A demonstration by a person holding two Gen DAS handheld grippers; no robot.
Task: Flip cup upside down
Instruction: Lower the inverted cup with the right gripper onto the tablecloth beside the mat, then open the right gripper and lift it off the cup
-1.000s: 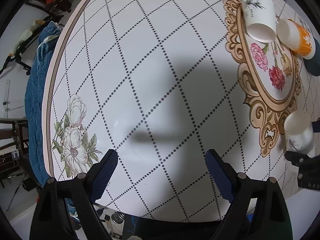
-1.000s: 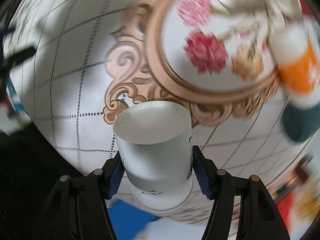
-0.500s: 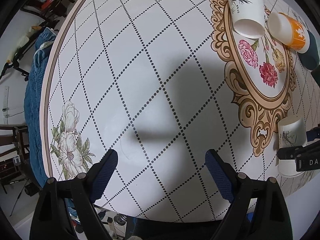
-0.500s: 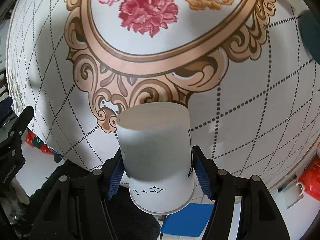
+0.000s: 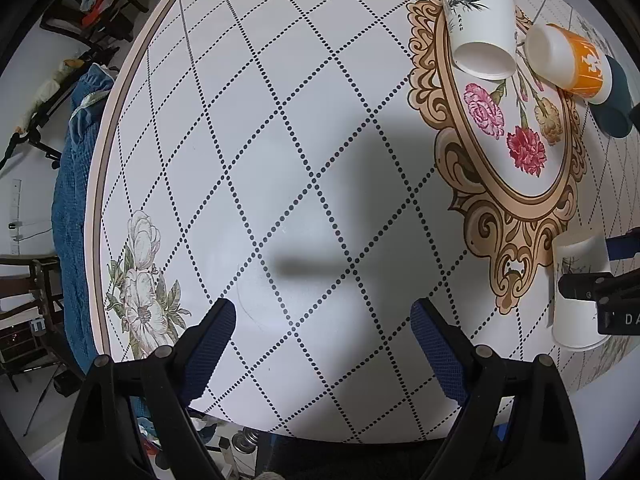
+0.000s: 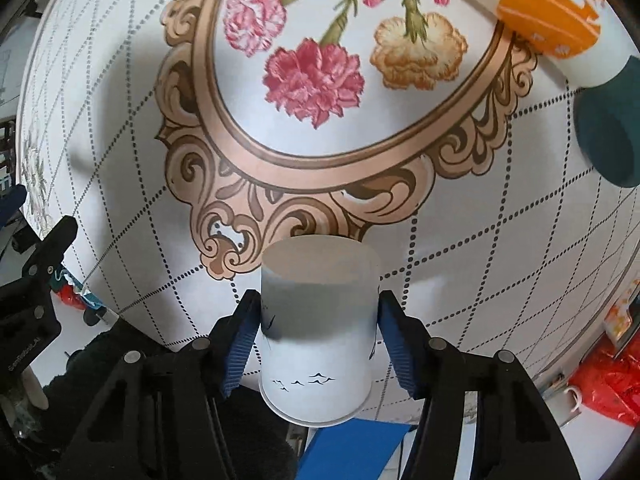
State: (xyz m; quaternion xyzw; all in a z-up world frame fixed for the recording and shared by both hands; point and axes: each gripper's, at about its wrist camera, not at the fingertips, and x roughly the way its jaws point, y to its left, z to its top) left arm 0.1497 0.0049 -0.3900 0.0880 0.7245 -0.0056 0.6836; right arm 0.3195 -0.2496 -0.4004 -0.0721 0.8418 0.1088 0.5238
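Observation:
A white paper cup with small bird marks point(image 6: 318, 332) stands upside down, base up, near the table's front edge below the gold ornament. My right gripper point(image 6: 318, 330) has its blue pads on both sides of the cup, with a thin gap at the right pad. The same cup shows at the right edge of the left wrist view point(image 5: 578, 290), rim on the table, with the right gripper beside it. My left gripper point(image 5: 322, 344) is open and empty over the bare checked part of the table.
The round table point(image 5: 280, 120) has a floral oval in its middle. On it stand another white cup point(image 5: 478, 26), an orange cup point(image 5: 568, 60) and a dark teal cup point(image 5: 614, 100), all upside down. The orange point(image 6: 556, 12) and teal point(image 6: 608, 136) cups lie far right in the right wrist view.
The right gripper turned the cup over and brought it down until its rim rests on the table near the front edge. The left gripper stayed open and drifted only slightly.

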